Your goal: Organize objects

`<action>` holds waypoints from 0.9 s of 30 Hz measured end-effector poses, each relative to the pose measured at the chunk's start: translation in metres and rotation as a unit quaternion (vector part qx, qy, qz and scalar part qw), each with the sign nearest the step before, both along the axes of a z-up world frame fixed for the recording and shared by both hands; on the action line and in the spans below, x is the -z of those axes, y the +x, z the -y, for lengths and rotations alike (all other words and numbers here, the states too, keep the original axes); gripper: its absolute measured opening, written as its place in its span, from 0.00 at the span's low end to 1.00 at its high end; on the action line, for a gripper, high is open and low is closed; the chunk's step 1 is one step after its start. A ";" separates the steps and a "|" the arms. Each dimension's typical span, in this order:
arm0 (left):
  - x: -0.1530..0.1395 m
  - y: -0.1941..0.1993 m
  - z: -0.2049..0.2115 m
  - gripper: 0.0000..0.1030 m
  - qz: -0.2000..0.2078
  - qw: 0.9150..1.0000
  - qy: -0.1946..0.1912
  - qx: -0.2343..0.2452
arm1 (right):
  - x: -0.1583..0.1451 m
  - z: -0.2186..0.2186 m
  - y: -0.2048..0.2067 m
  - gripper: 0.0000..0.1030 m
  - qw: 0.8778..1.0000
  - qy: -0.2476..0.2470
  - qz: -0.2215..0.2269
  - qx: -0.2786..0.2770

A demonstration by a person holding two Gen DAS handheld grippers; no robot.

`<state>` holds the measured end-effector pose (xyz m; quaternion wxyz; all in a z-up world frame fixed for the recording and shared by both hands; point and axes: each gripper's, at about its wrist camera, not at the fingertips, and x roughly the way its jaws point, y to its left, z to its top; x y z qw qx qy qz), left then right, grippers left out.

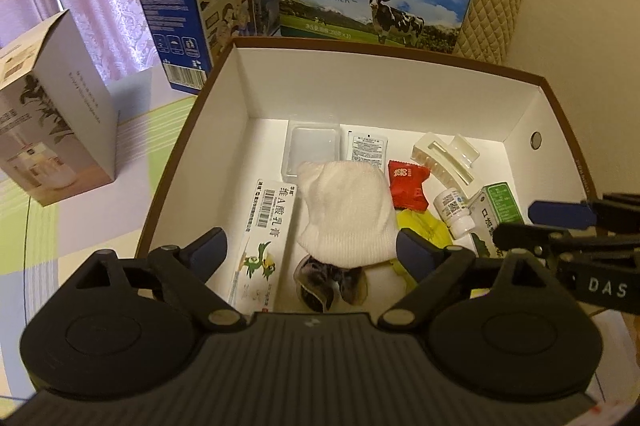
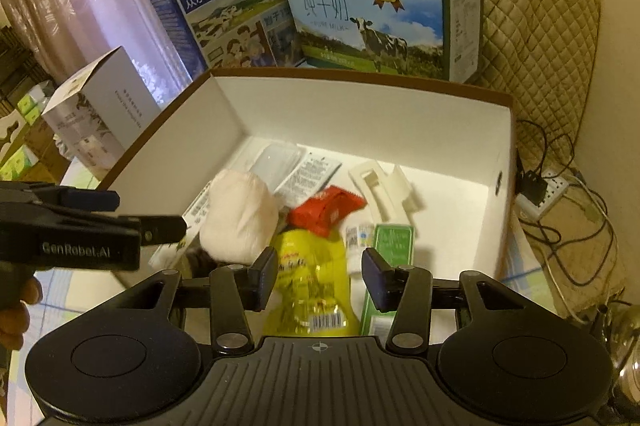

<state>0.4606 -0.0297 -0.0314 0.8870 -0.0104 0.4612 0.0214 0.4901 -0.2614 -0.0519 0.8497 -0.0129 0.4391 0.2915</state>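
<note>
Just ahead of the left gripper [image 1: 311,250], the white knit cloth [image 1: 344,214] hides most of a dark wrapper [image 1: 320,284], while the yellow packet [image 1: 420,226] disappears behind its right finger.

Both wrist cameras close above open box [image 1: 552,105], facing down-forward; share box interior, milk cartons [image 2: 360,9] behind.

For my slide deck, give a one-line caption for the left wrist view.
Open left hand-held gripper hovers over a box holding a white sock, hair clip and red candy.
</note>
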 end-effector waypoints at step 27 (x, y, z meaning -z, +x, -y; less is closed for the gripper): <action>-0.036 -0.122 0.029 0.97 0.042 0.997 -0.013 -0.062 | -0.029 0.041 -0.084 0.43 0.999 -0.019 0.015 -0.033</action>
